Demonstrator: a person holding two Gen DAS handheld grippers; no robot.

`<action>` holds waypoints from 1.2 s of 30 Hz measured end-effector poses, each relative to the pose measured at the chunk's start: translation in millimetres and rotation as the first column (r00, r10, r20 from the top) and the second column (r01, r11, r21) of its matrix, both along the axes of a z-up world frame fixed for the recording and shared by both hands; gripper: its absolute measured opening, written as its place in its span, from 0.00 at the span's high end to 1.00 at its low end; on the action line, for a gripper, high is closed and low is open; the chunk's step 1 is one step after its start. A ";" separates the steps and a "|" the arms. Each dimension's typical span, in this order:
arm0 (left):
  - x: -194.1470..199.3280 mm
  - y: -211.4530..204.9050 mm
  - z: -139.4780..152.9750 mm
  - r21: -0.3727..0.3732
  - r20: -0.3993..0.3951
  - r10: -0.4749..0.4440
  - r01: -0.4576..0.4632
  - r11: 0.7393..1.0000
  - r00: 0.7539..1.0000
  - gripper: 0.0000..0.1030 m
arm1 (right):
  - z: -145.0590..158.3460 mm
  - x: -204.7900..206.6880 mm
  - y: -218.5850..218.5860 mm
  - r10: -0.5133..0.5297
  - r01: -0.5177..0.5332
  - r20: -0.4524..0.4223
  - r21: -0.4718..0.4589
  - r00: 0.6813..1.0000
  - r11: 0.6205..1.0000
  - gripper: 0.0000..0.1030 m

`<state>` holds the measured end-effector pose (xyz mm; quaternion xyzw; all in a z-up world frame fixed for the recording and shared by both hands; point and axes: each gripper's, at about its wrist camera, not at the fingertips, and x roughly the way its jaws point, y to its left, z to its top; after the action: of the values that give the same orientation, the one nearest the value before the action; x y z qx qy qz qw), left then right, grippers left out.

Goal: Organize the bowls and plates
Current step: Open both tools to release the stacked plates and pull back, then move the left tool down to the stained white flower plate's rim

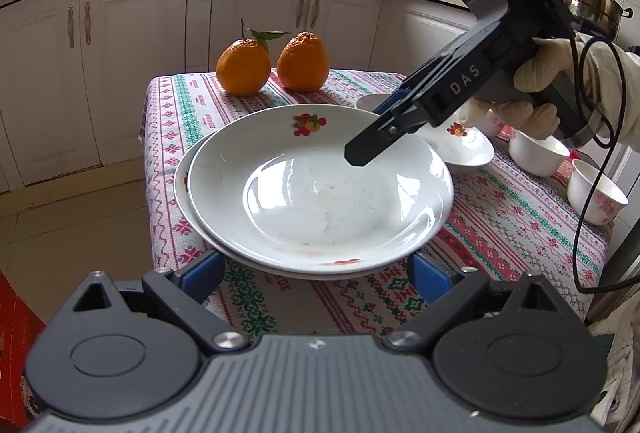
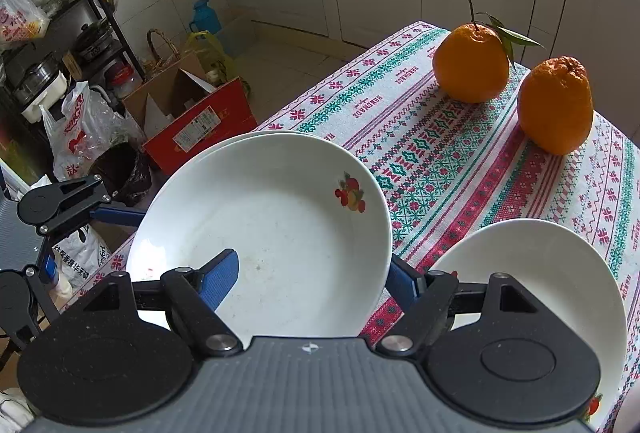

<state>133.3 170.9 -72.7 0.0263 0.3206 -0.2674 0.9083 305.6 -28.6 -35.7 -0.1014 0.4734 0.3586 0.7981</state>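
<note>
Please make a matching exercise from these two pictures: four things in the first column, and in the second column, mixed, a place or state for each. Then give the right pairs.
Things
1. top plate
2. orange with a leaf
3. right gripper
4. small plate

Places or states
A. stands at the far end of the table, beside another orange
B. lies alone on the cloth, to the right of the stack
C. has one finger inside the top plate, the other outside its rim
D. lies stacked on another plate

Pairs: 1-D, 2-A, 3-C, 4-B
</note>
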 end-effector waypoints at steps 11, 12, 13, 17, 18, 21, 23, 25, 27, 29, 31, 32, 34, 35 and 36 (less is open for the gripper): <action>-4.3 -8.3 0.9 0.034 0.001 -0.007 0.007 0.999 1.000 0.06 | 4.6 -11.6 -5.4 -0.001 0.000 0.032 0.026 0.999 1.000 0.07; -6.0 -9.3 1.5 0.038 0.003 -0.004 0.004 0.999 1.000 0.06 | 7.2 -15.3 -6.4 -0.003 0.002 0.045 0.032 0.999 0.999 0.05; -8.0 -10.2 2.2 0.041 0.003 -0.002 0.002 0.999 1.000 0.06 | 9.6 -18.9 -7.5 -0.008 0.006 0.060 0.035 0.998 0.999 0.03; -21.9 -14.0 10.4 0.039 0.032 0.012 -0.014 0.999 0.999 0.05 | 20.4 -40.3 -13.8 -0.041 0.038 0.148 0.020 0.988 0.999 0.00; -25.8 -15.6 13.6 0.041 0.047 0.017 -0.019 0.999 0.999 0.04 | 22.5 -47.2 -15.9 -0.050 0.048 0.176 0.015 0.983 0.999 0.00; -39.8 -22.3 25.6 0.048 0.106 0.034 -0.040 0.998 0.994 0.01 | 26.2 -68.2 -22.0 -0.084 0.088 0.243 -0.006 0.966 0.996 0.00; -47.1 -28.2 34.3 0.054 0.141 0.045 -0.053 0.997 0.989 0.01 | 26.1 -83.6 -29.4 -0.118 0.124 0.271 -0.005 0.955 0.992 0.00; -53.9 -35.3 40.5 0.076 0.173 0.056 -0.069 0.995 0.983 0.01 | 24.3 -98.5 -37.7 -0.149 0.157 0.294 -0.002 0.944 0.988 0.00; -59.3 -43.0 44.7 0.103 0.201 0.061 -0.083 0.991 0.978 0.01 | 21.9 -111.5 -47.5 -0.193 0.201 0.309 0.006 0.931 0.980 0.00; -64.5 -51.1 48.0 0.125 0.220 0.054 -0.083 0.989 0.974 0.01 | 19.0 -121.4 -58.7 -0.231 0.236 0.303 0.021 0.924 0.971 0.00; -67.3 -58.1 49.0 0.128 0.210 0.034 -0.062 0.990 0.977 0.01 | 16.2 -130.8 -69.4 -0.273 0.278 0.305 0.028 0.912 0.960 0.00; -68.7 -61.5 48.8 0.126 0.200 0.025 -0.051 0.991 0.979 0.01 | 14.8 -135.4 -74.8 -0.294 0.300 0.306 0.030 0.905 0.954 0.00; -69.6 -69.4 48.1 0.125 0.173 0.004 -0.026 0.992 0.985 0.01 | 11.3 -141.4 -84.4 -0.335 0.344 0.316 0.029 0.887 0.938 0.00; -69.9 -73.0 47.6 0.124 0.164 0.004 -0.025 0.992 0.987 0.01 | 9.0 -143.6 -88.7 -0.356 0.366 0.319 0.029 0.878 0.930 0.00; -70.1 -76.8 46.9 0.120 0.155 0.006 -0.025 0.992 0.988 0.01 | 5.8 -145.4 -93.4 -0.377 0.389 0.315 0.027 0.871 0.921 0.00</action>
<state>63.2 94.0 -25.8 0.0998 0.2650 -0.2372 0.9292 160.2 -122.1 -29.9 -0.0761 0.3579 0.1635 0.9162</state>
